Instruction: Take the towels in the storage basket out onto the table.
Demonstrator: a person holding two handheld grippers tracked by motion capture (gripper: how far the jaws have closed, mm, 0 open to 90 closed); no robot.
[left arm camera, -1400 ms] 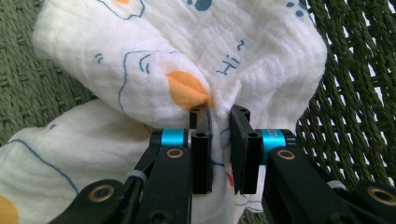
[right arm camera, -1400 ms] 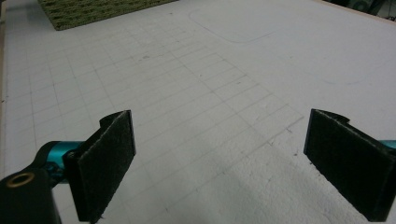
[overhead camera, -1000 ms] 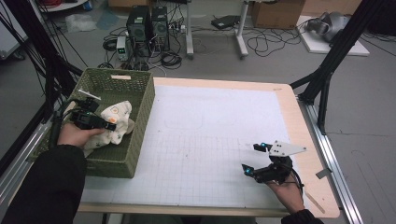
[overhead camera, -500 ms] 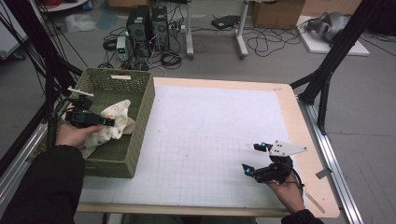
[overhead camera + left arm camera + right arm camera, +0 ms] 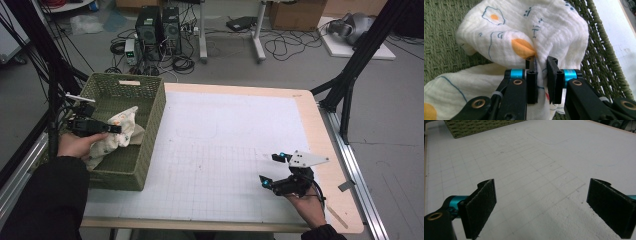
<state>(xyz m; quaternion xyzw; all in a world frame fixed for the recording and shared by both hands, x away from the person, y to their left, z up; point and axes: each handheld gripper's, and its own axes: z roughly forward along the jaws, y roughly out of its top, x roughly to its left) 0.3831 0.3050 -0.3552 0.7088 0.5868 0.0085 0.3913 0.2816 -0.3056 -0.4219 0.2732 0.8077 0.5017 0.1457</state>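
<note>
A white cloth (image 5: 125, 132) printed with fried eggs lies bunched in the green woven basket (image 5: 151, 102) at the table's left. My left gripper (image 5: 113, 129) reaches into the basket from the left, held by a hand in a dark sleeve. In the left gripper view its jaws (image 5: 541, 61) are shut on a fold of the cloth (image 5: 524, 30), with the basket wall (image 5: 604, 62) behind. My right gripper (image 5: 270, 169) hovers low over the white grid mat (image 5: 225, 135) near the front right, open with nothing between its pads (image 5: 544, 205).
The basket's corner (image 5: 481, 126) lies far ahead of the right gripper. Bare wooden table edge (image 5: 325, 130) runs along the right of the mat. Black frame posts stand at both sides; computers and cables sit on the floor behind the table.
The left hand has shifted slightly within the basket, tugging the cloth with it. The right gripper has stayed where it was.
</note>
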